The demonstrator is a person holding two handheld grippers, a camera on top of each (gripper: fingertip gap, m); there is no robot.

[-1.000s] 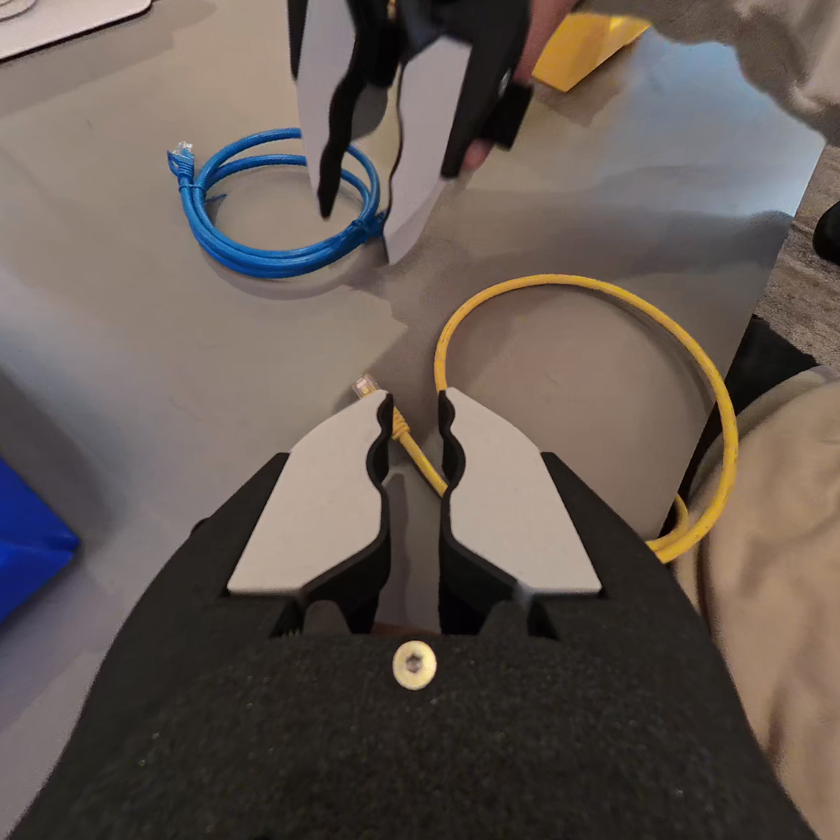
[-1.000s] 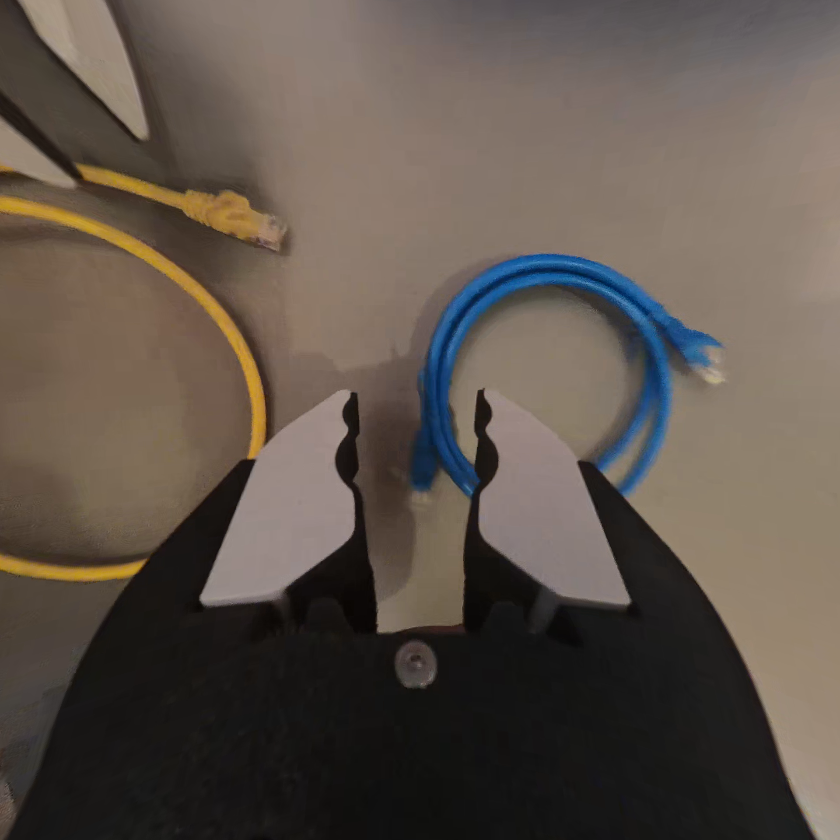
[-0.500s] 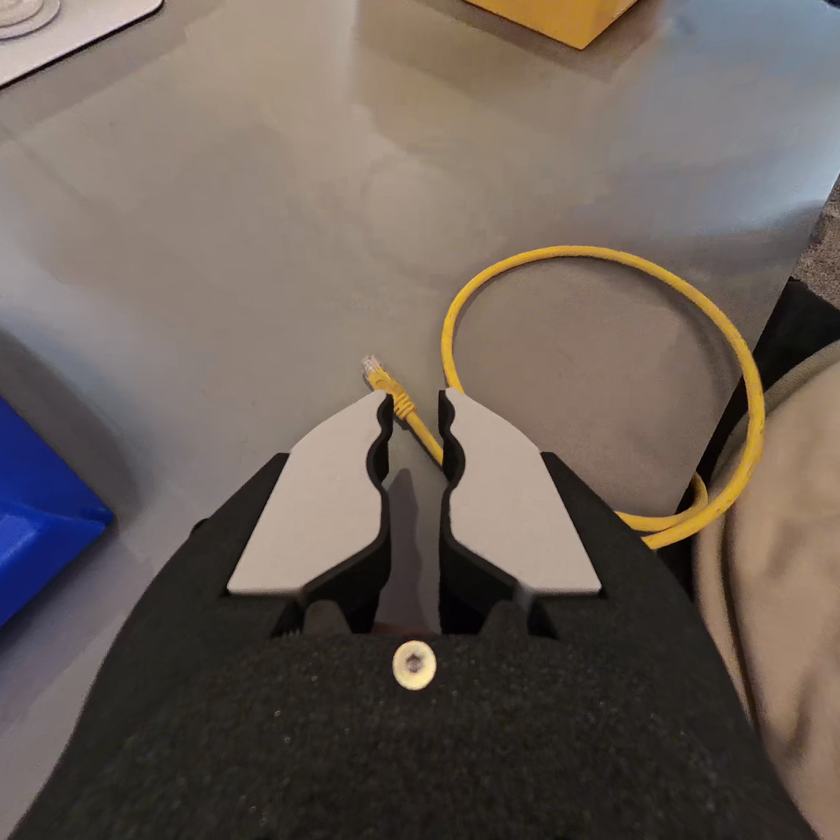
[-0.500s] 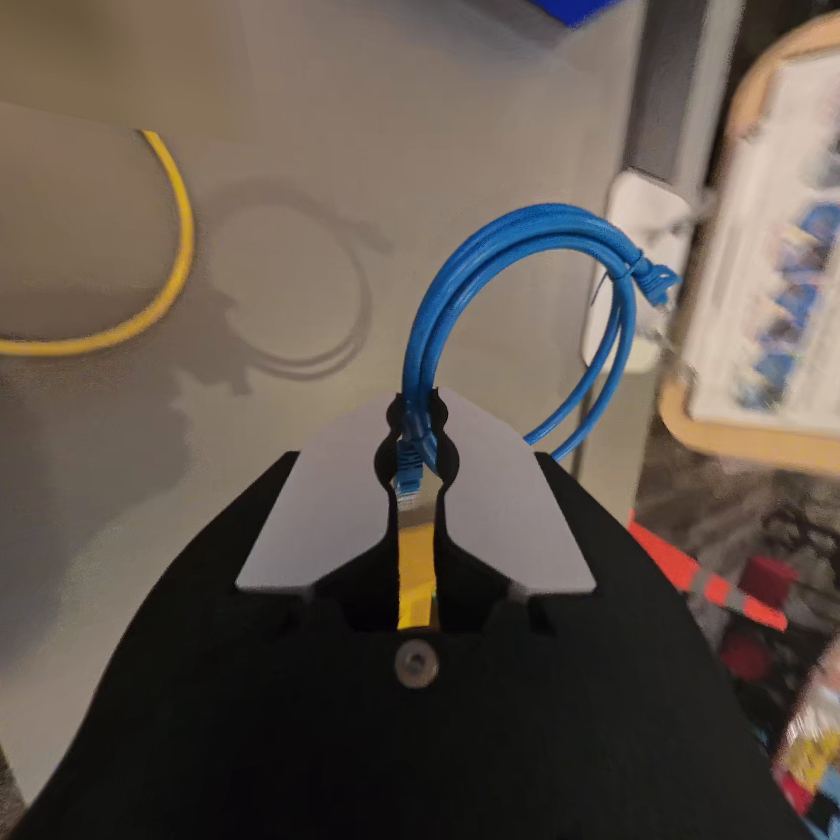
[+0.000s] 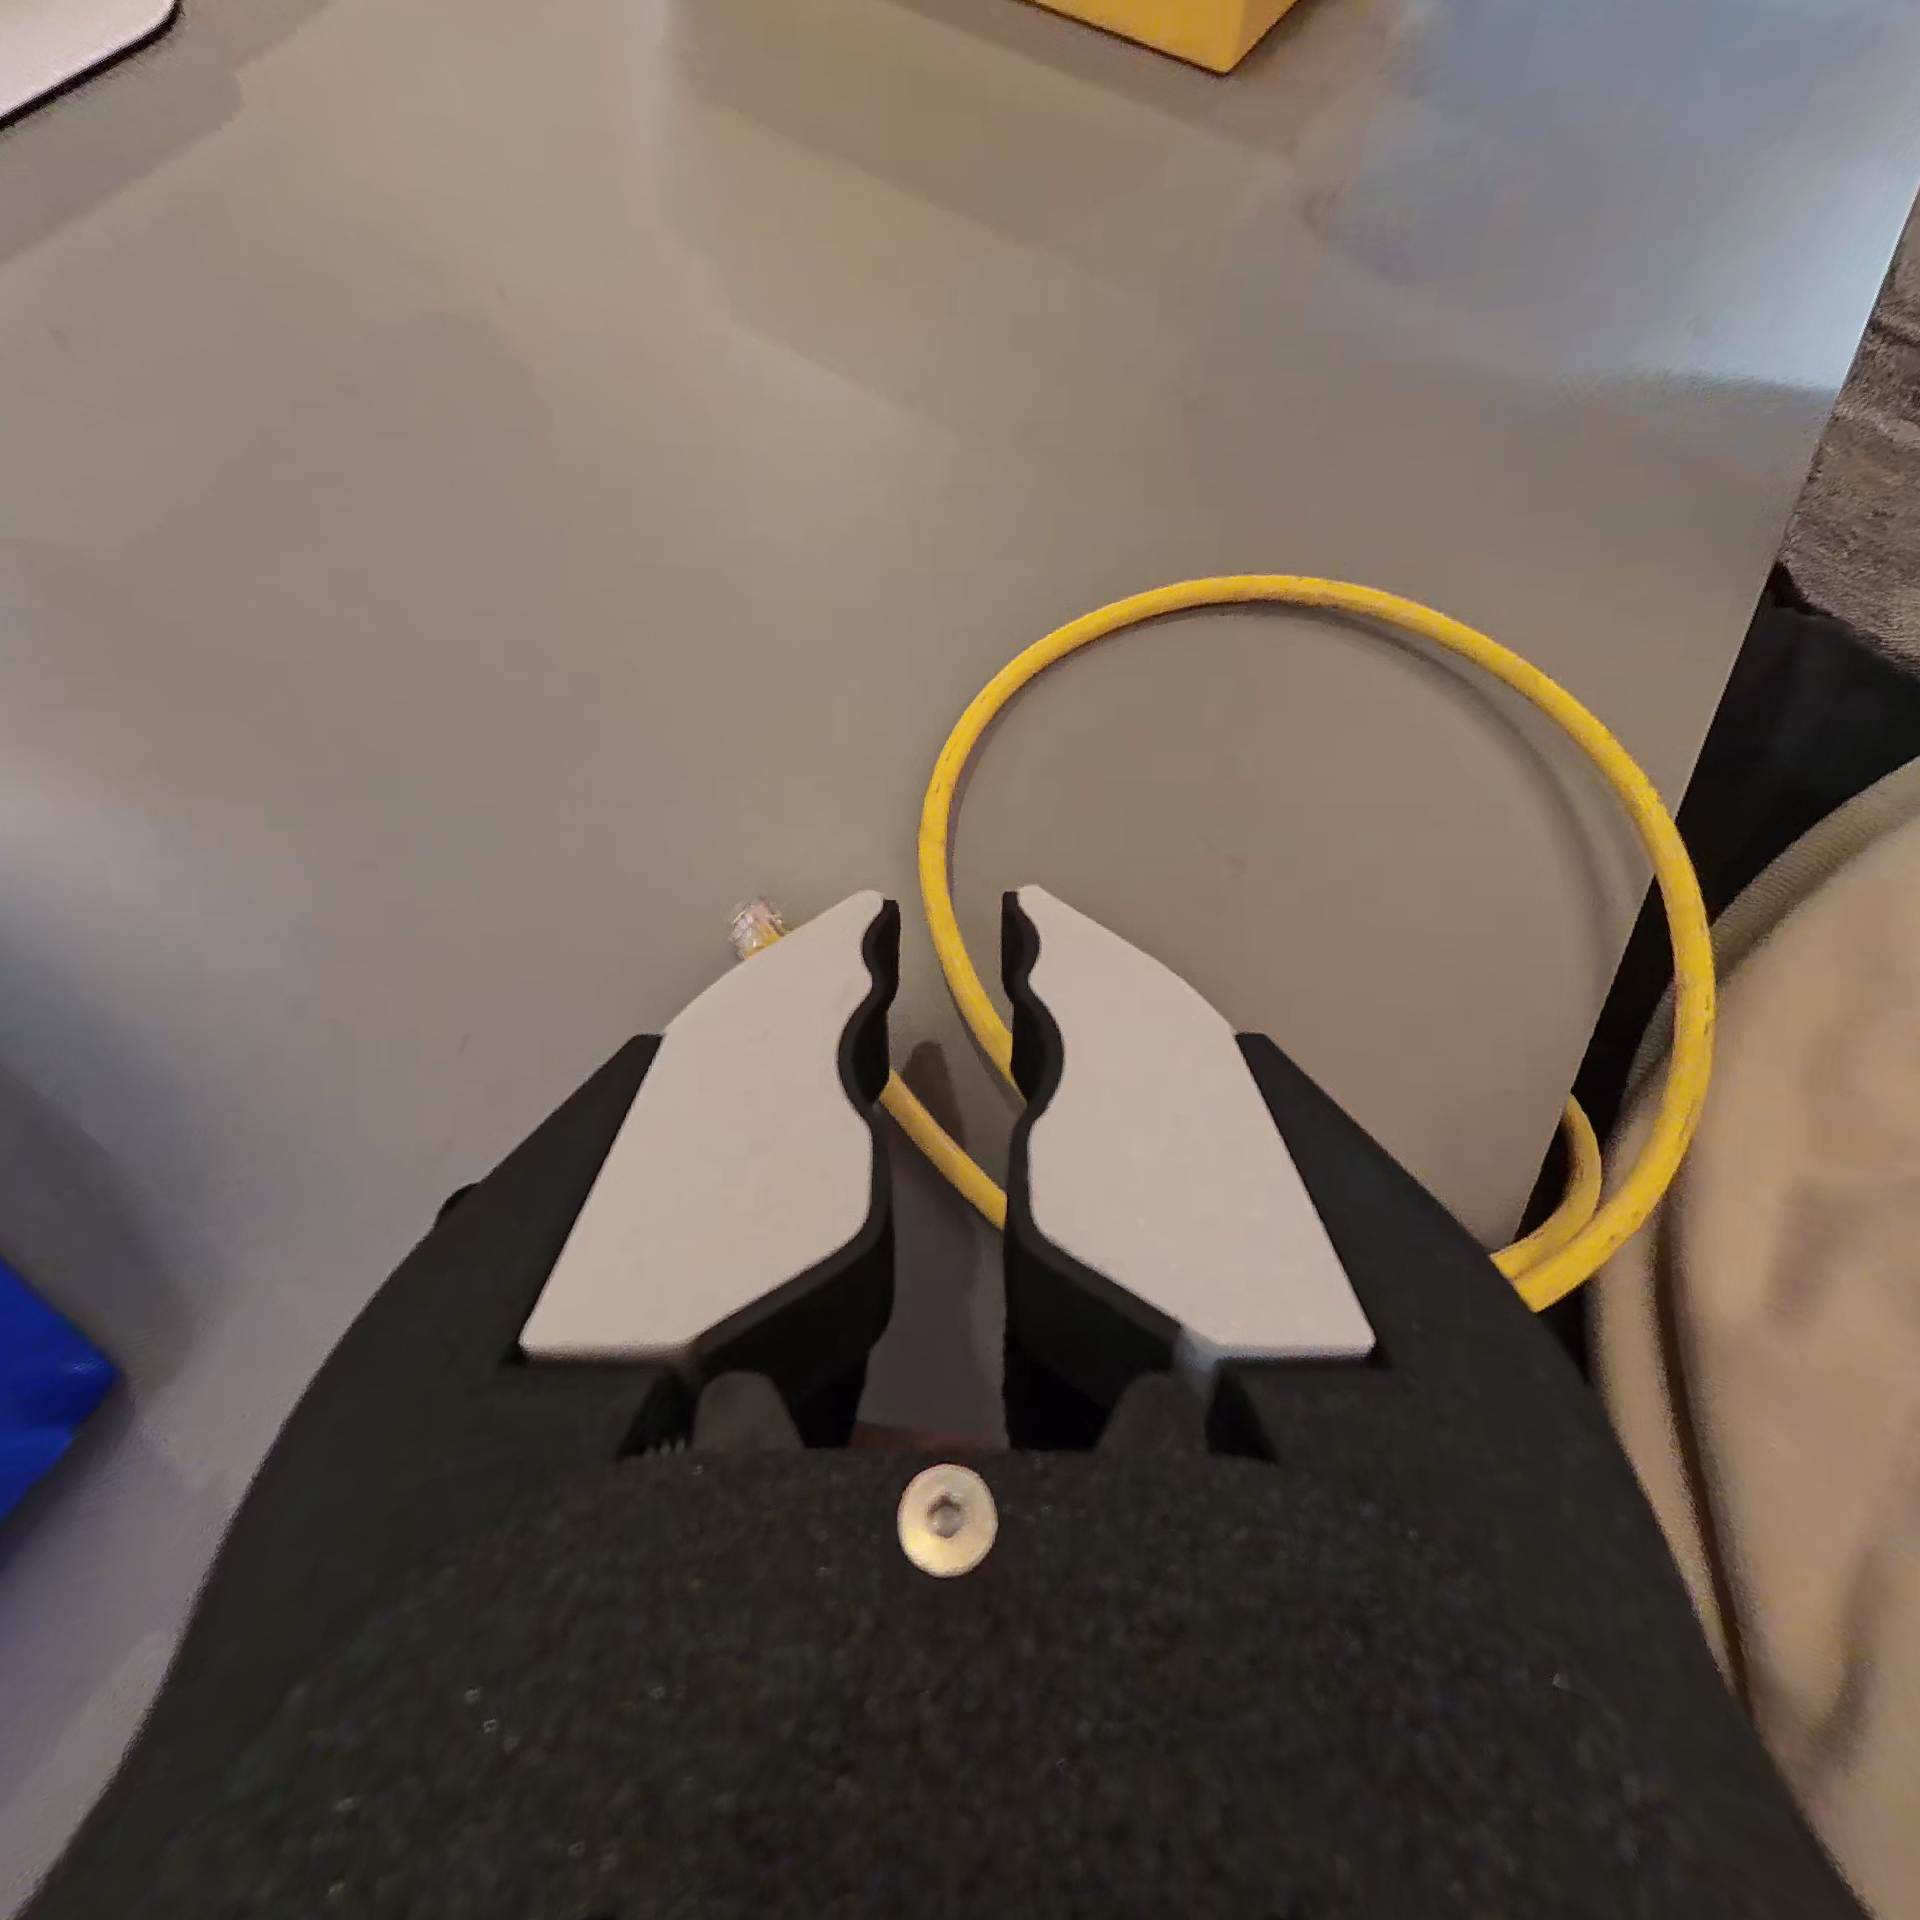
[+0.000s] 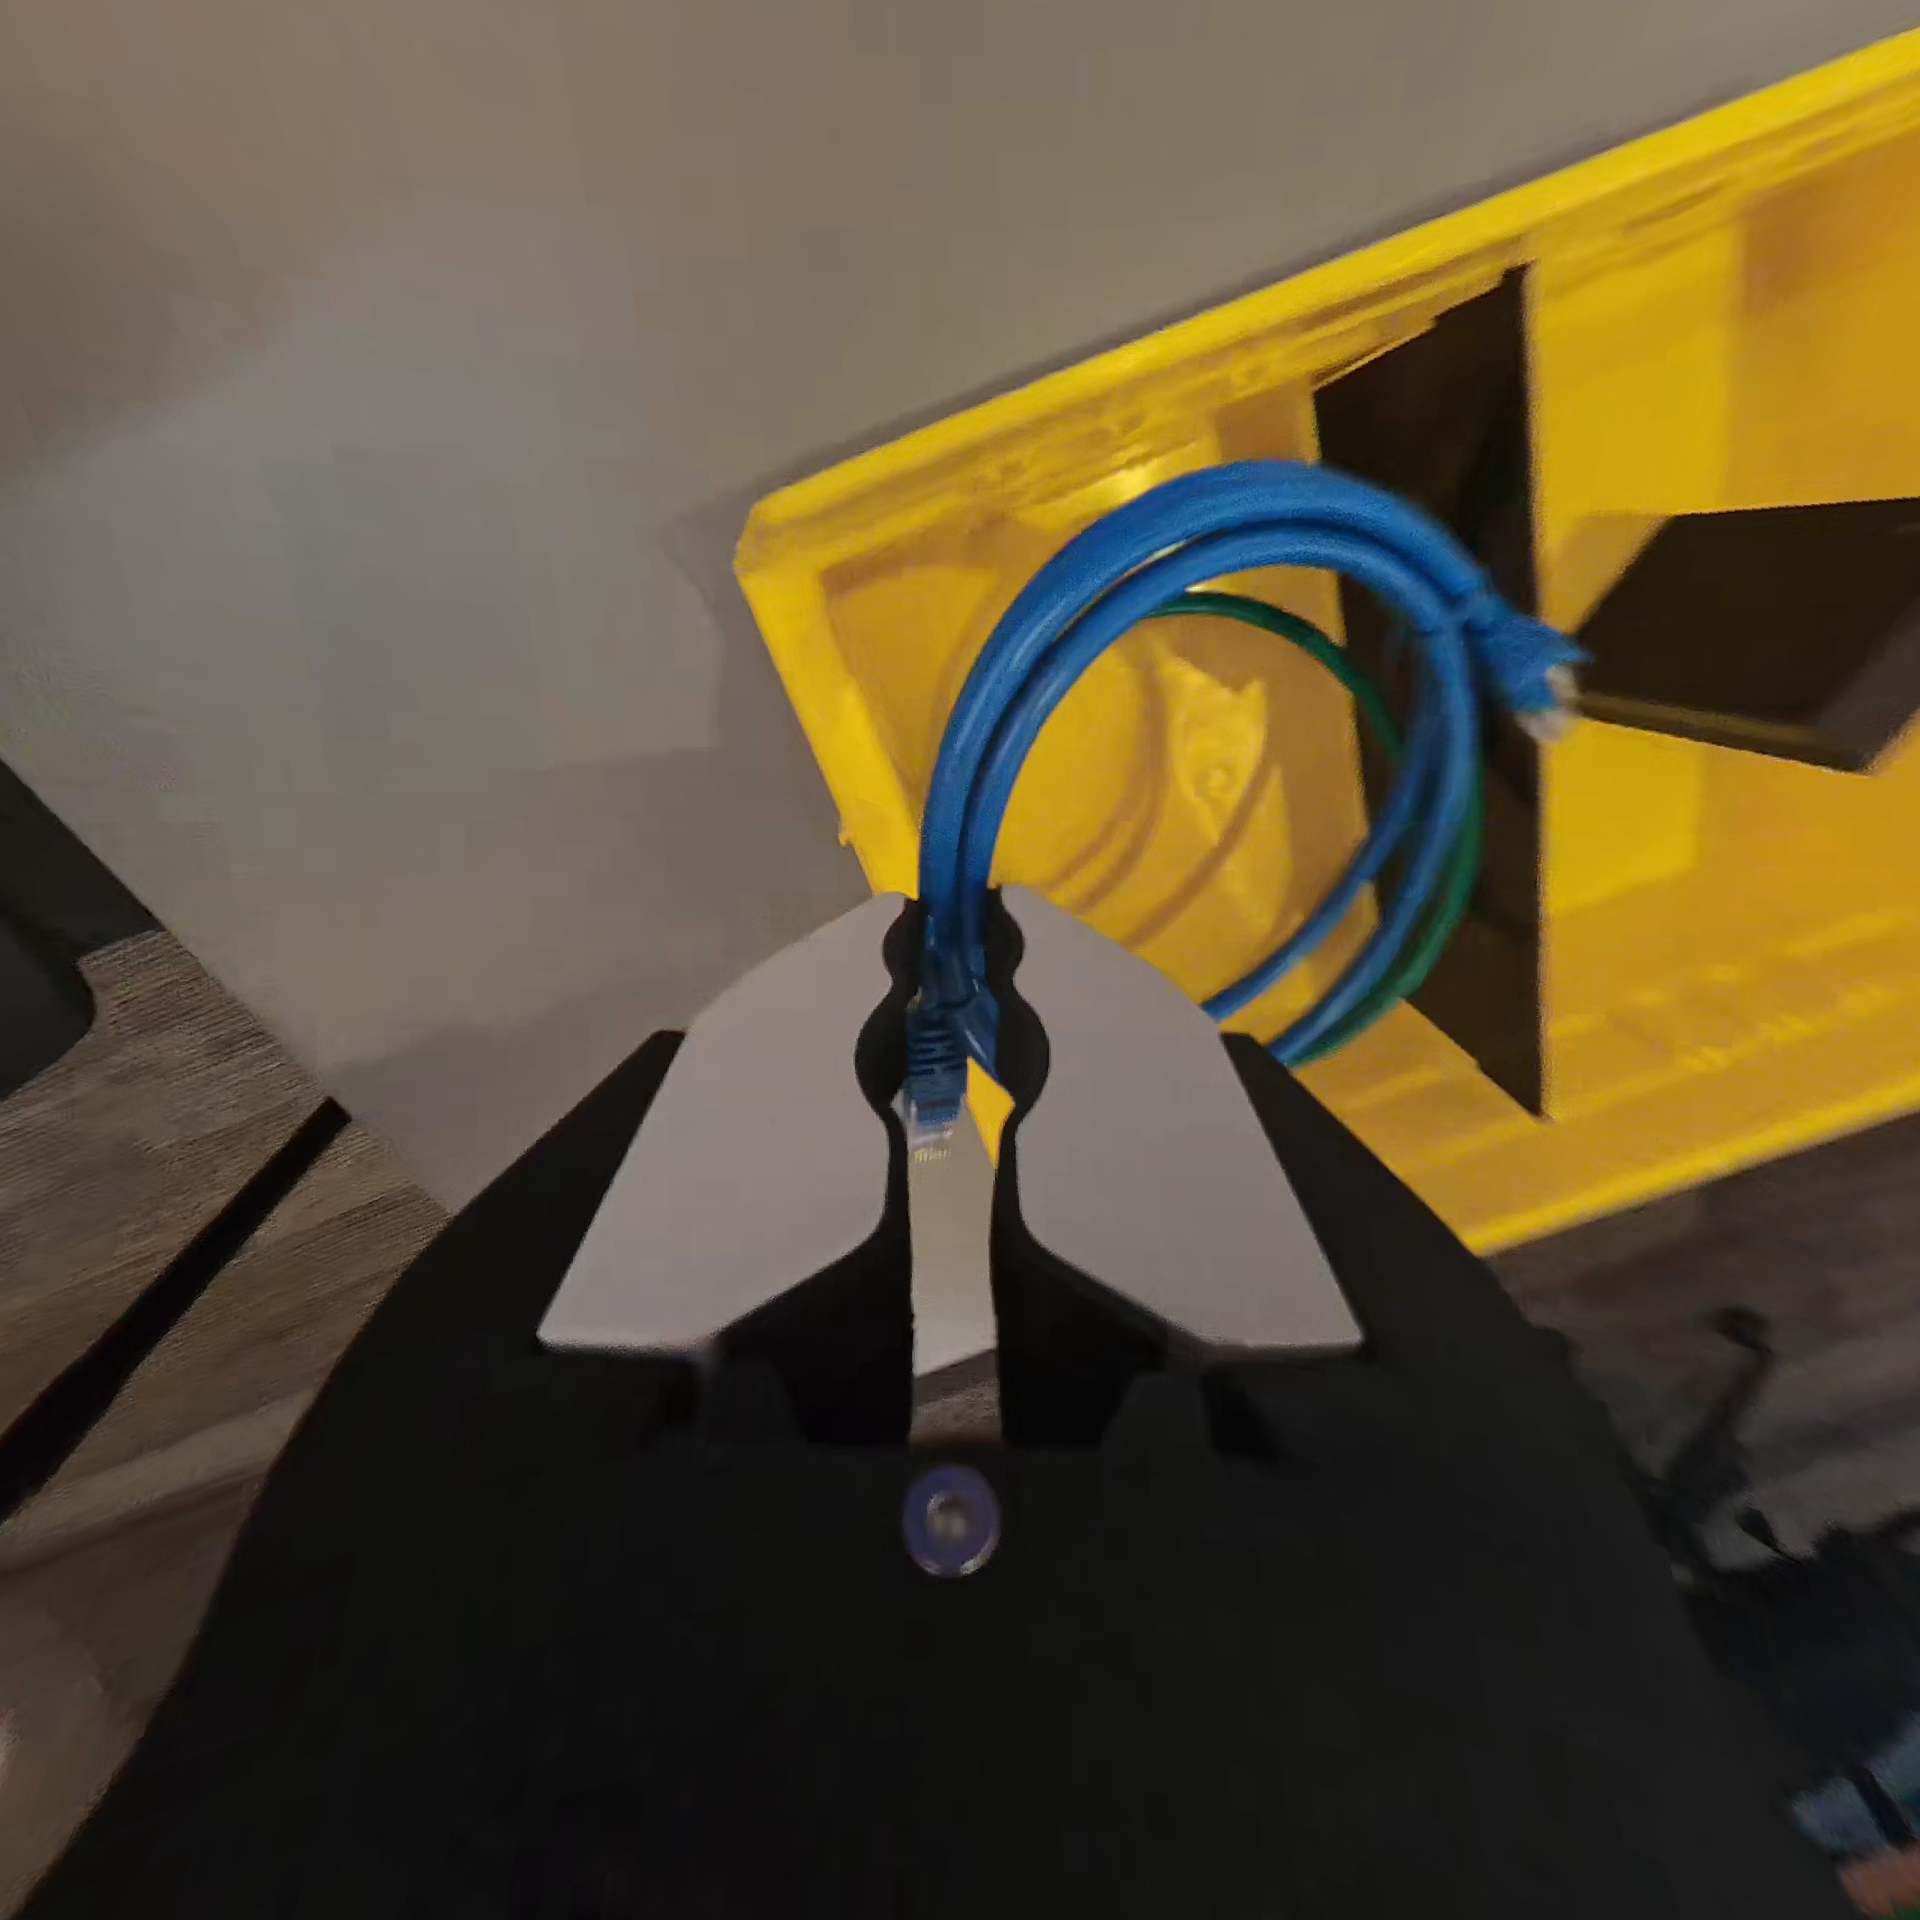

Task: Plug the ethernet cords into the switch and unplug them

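In the left wrist view a yellow ethernet cord (image 5: 1299, 597) lies in a loop on the grey table (image 5: 520, 520). My left gripper (image 5: 948, 904) hovers just over it, jaws a little apart, with cord strands showing in the gap. Its plug (image 5: 756, 925) peeks out beside the left finger. In the right wrist view my right gripper (image 6: 954, 904) is shut on a coiled blue ethernet cord (image 6: 1195, 520), just behind one plug (image 6: 933, 1091), and holds it in the air. The coil's other plug (image 6: 1527, 665) sticks out to the right. A black box (image 6: 1766, 644), perhaps the switch, is behind it.
A yellow plastic bin (image 6: 1662, 1039) lies behind the blue coil, with a green cord (image 6: 1449, 914) inside it. Its corner shows in the left wrist view (image 5: 1174, 26). A blue object (image 5: 42, 1423) is at left. A person's beige clothing (image 5: 1787, 1351) is by the table's right edge.
My right gripper closed on the blue cord, lifted it off the table and swung it over to the yellow bin. My left gripper shifted slightly, so the yellow plug now sits behind its left finger.
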